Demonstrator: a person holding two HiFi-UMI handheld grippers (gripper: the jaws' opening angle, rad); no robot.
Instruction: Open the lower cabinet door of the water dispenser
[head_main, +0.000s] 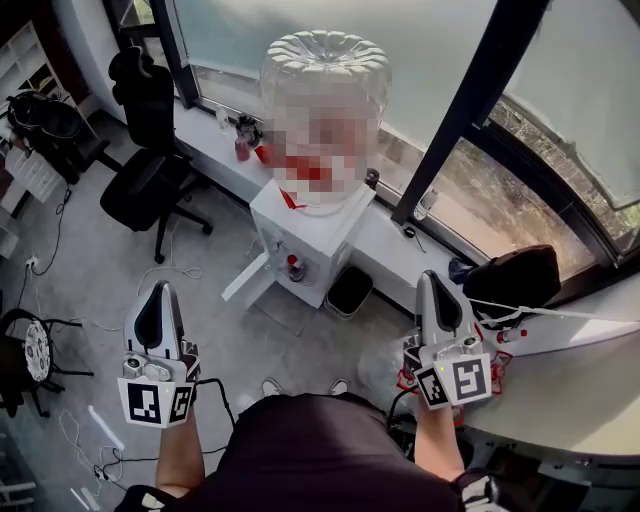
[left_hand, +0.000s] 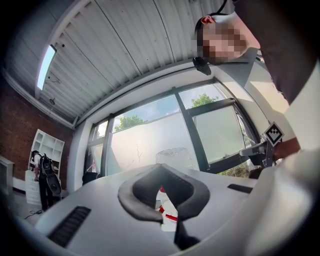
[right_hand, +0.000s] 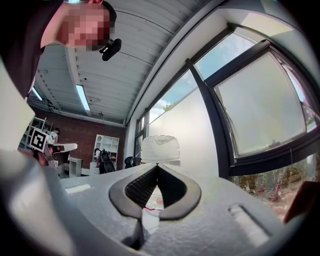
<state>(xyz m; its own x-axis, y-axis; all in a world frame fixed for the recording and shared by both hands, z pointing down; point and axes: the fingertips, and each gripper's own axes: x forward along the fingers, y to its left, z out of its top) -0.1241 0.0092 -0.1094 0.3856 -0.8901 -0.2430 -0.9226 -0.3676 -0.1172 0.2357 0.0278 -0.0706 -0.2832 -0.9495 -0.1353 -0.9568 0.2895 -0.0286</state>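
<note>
Black office chair (head_main: 145, 185), dark bin (head_main: 350, 290) — white desk (head_main: 580, 390); windows (head_main: 570, 80)

An office — a black swivel chair (head_main: 145, 190) on a grey floor (head_main: 300, 350), a water dispenser (head_main: 305, 235) by tall windows (head_main: 590, 100). White shelving (left_hand: 47, 147) stands against a brick wall (left_hand: 17, 130).

1. Water dispenser (head_main: 312, 232): 1.
2. Upturned bottle (head_main: 325, 70) on top of it: 1.
3. Lower cabinet door (head_main: 246, 280): 1.
4. Claws: 2, namely left claw (head_main: 160, 292) and right claw (head_main: 432, 282).
5. Marker cubes (head_main: 157, 400): 2, one per claw.
6. Black office chair (head_main: 148, 185): 1.
7. Dark bin (head_main: 350, 290) beside dispenser: 1.
8. White bench (head_main: 575, 385): 1.
9. Black bag (head_main: 515, 278) by the bench: 1.
</note>
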